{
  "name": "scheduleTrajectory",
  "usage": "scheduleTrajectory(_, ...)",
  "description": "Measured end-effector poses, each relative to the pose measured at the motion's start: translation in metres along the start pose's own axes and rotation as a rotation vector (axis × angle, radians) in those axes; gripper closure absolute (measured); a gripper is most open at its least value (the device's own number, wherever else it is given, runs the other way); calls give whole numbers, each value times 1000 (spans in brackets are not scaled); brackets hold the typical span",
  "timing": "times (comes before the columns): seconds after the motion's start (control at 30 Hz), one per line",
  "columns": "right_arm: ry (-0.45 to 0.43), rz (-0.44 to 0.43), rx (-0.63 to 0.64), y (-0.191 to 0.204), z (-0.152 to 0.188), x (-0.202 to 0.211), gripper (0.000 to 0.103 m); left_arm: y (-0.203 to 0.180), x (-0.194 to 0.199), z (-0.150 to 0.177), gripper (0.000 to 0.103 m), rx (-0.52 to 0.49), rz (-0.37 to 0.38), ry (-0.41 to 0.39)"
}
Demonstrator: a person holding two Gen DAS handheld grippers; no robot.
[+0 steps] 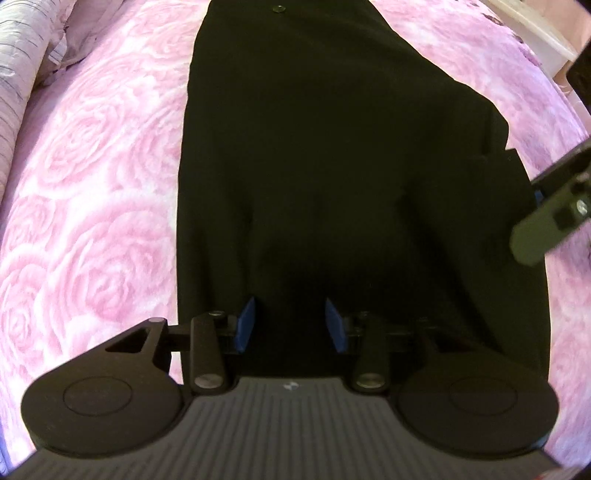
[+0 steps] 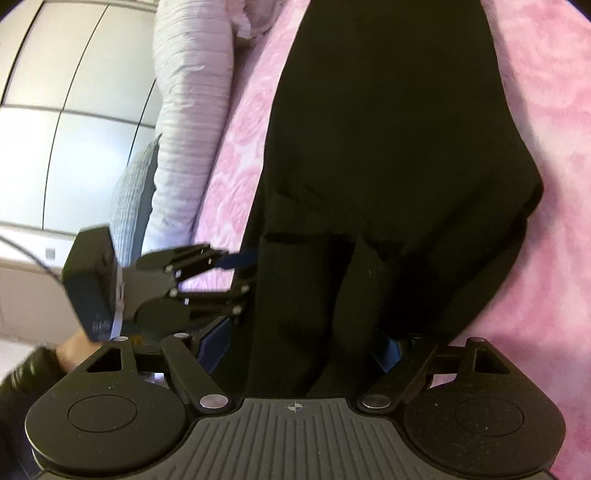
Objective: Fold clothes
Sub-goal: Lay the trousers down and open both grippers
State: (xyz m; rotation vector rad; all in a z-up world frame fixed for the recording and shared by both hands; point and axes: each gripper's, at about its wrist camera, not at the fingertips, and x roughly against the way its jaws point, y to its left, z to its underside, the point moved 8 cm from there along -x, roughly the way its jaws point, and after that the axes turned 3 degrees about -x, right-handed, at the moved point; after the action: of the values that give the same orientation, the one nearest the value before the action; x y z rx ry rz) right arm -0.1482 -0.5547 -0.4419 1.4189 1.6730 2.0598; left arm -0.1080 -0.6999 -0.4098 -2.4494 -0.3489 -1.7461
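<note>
A black garment (image 1: 332,147) lies lengthwise on the pink rose-patterned bedspread (image 1: 92,166), with a small button (image 1: 279,8) at its far end. My left gripper (image 1: 291,325) is at the near end, its blue pads pressed on a bunch of the black cloth. The right gripper (image 1: 535,201) comes in from the right at the garment's side edge. In the right wrist view the garment (image 2: 388,129) rises in folds between the wide-apart pads of my right gripper (image 2: 303,347). There the left gripper (image 2: 247,275) straddles the cloth's left edge.
A rolled pale striped quilt (image 2: 192,110) and a grey pillow (image 2: 133,206) lie along the bed's edge, the quilt (image 1: 14,74) also showing in the left wrist view. Wardrobe doors (image 2: 55,110) stand beyond. A hand (image 2: 74,350) in a dark sleeve holds the left gripper. White furniture (image 1: 535,29) is beside the bed.
</note>
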Motion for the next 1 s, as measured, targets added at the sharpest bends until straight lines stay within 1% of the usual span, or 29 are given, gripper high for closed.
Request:
scheduleTrajectory(0.03,0,13,0,4,-3,-5,21,0,1,2,72,14,3,-8)
scheduleTrajectory(0.07,3,44,18,6,-3,-6,21,0,3,4,80,29,7,-16)
scheduleTrajectory(0.1,6,78,38,8,-2,-6,25,1,4,6,84,43,10,-24)
scheduleTrajectory(0.13,4,108,42,10,0,-2,25,1,6,8,88,58,13,-32)
scheduleTrajectory(0.17,-6,96,37,15,3,7,25,1,7,10,94,72,16,-40)
scheduleTrajectory(0.23,-23,88,80,26,11,20,25,2,10,15,96,101,23,-55)
scheduleTrajectory(0.33,-47,89,152,36,15,21,25,0,15,22,96,141,31,-78)
scheduleTrajectory(0.5,-44,136,135,35,2,0,25,-37,29,47,96,172,24,-97)
scheduleTrajectory(0.63,-48,228,115,26,0,-6,19,-67,41,67,96,197,19,-112)
scheduleTrajectory(0.77,-46,315,114,16,6,-9,19,-97,52,86,96,221,13,-127)
scheduleTrajectory(0.83,-62,358,74,5,12,7,19,-111,58,96,98,234,10,-135)
scheduleTrajectory(0.87,-65,373,64,0,16,17,19,-123,59,100,102,226,15,-139)
scheduleTrajectory(0.9,-72,393,65,-3,20,31,19,-140,58,101,102,192,29,-145)
scheduleTrajectory(0.93,-77,390,81,-3,23,41,19,-153,57,101,102,167,41,-150)
scheduleTrajectory(0.97,-82,384,98,-2,27,51,19,-158,54,101,103,156,48,-155)
scheduleTrajectory(1.0,-87,380,146,2,28,61,19,-162,51,100,102,145,55,-160)
